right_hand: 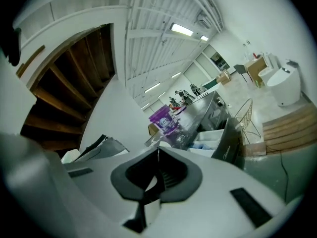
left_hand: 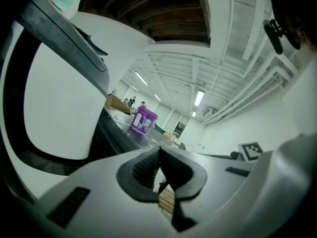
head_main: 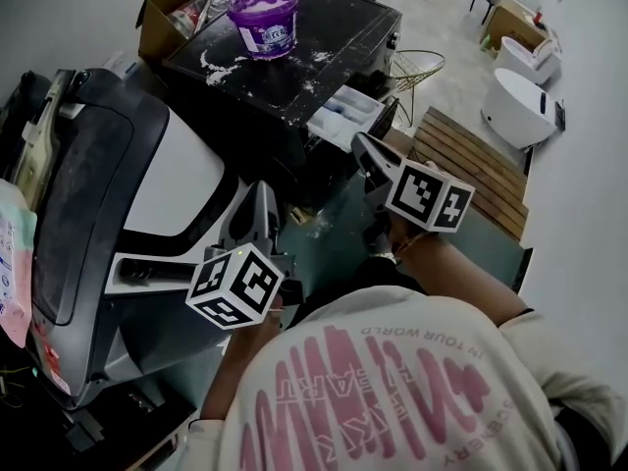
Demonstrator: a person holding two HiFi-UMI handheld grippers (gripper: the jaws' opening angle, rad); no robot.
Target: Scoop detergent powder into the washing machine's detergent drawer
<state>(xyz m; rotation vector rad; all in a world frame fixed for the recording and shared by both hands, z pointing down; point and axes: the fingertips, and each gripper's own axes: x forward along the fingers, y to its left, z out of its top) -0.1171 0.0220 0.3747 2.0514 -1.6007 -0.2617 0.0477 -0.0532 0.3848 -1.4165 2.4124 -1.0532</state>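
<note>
Head view — 1 tub (head_main: 264, 16) | 1 drawer (head_main: 345, 116), open | L gripper (head_main: 263, 192), R gripper (head_main: 361, 145) – closed

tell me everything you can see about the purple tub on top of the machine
The purple tub is a round, tapered container of what looks like translucent plastic, with a pale label on its side. It stands upright on the black top of the washing machine, towards the far left. Its top looks open, pale inside; a purple piece behind the rim may be its lid. Spilled white powder lies around its base. Only the machine top touches it.
</note>
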